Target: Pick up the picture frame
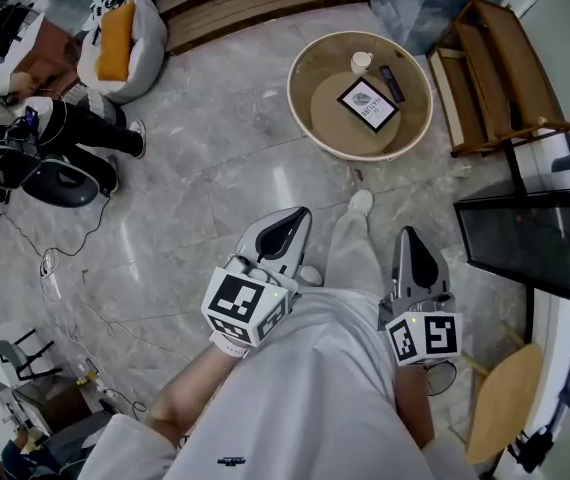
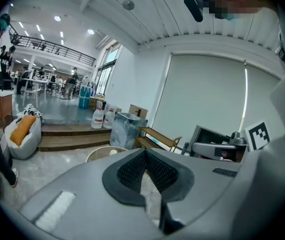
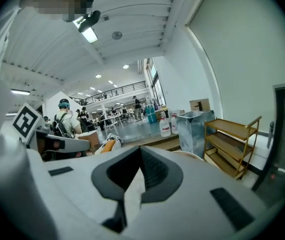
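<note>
In the head view, the black-edged square picture frame (image 1: 368, 104) lay flat on the round beige table (image 1: 301, 88). A small white cup (image 1: 362, 61) and a slim dark remote (image 1: 391, 83) lay beside it. The left gripper (image 1: 298, 216) and right gripper (image 1: 408, 234) hung by the person's white trousers (image 1: 350, 258), well apart from the table and the frame.

In the left gripper view, the left gripper's jaws were pressed together at the tips and pinched nothing. The table's rim showed beyond them.

In the right gripper view, the right gripper's jaws likewise met, empty. A light wooden shelf rack (image 3: 230, 144) stood to the right.
</note>
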